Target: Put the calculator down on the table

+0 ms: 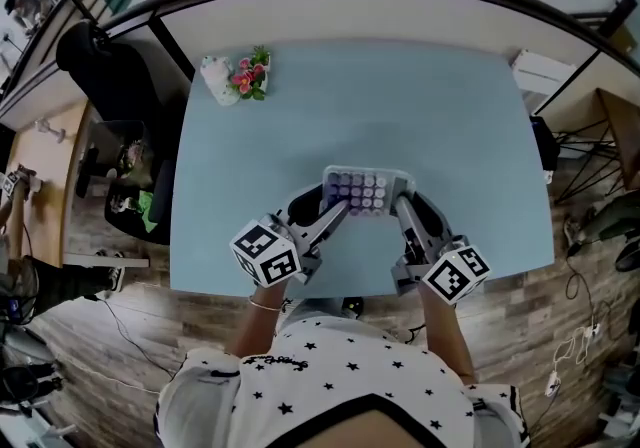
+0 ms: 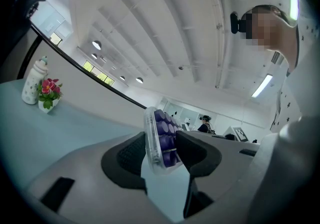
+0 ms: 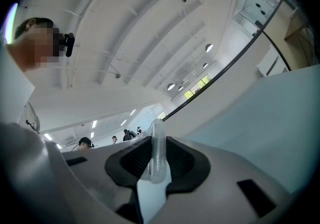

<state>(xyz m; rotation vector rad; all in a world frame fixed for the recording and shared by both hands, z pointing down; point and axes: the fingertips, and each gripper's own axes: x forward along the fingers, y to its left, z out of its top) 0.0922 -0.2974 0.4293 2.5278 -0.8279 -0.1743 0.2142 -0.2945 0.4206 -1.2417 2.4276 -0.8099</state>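
The calculator (image 1: pixel 362 191), a clear case with rows of purple and white keys, hangs flat just over the pale blue table (image 1: pixel 400 106) near its front edge. My left gripper (image 1: pixel 335 208) is shut on its left edge and my right gripper (image 1: pixel 402 204) on its right edge. In the left gripper view the calculator (image 2: pixel 159 138) stands edge-on between the dark pads (image 2: pixel 127 155) of that gripper (image 2: pixel 162 154), purple keys toward the right pad. In the right gripper view only its clear rim (image 3: pixel 157 150) shows, clamped between the pads (image 3: pixel 182 160) of the right gripper (image 3: pixel 157 162).
A small pot of pink flowers (image 1: pixel 250 76) and a white bottle (image 1: pixel 215 79) stand at the table's far left corner; the same flowers (image 2: pixel 48 93) show in the left gripper view. A black chair (image 1: pixel 110 66) sits left of the table. The person stands at the near edge.
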